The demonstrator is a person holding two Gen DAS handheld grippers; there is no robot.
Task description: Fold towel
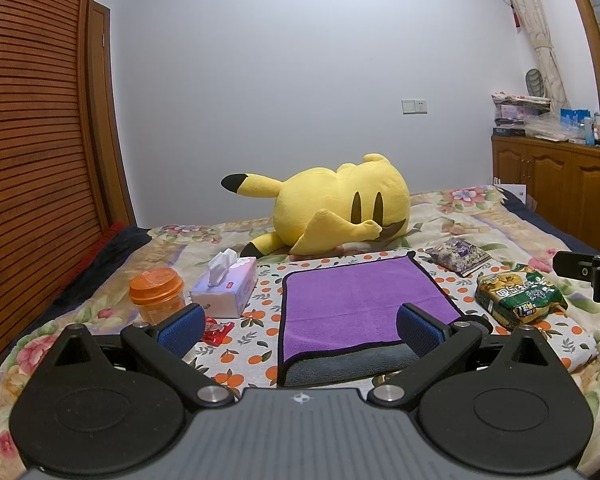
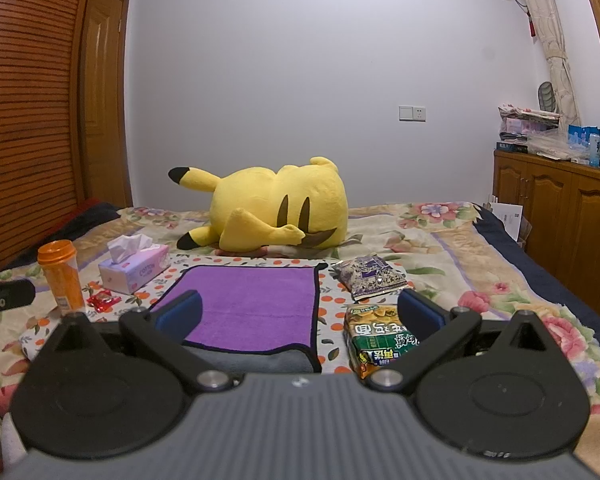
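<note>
Towel (image 1: 364,304) lies flat on the orange-print cloth (image 1: 252,344) on the bed, purple layer over a grey one peeking out at the near edge, so one fold looks done already. Left gripper (image 1: 300,326) hovers wide open, holding nothing. Right gripper (image 2: 300,316) is the same: spread wide, empty, above the noodle pack (image 2: 376,336). Another fold probably remains.
</note>
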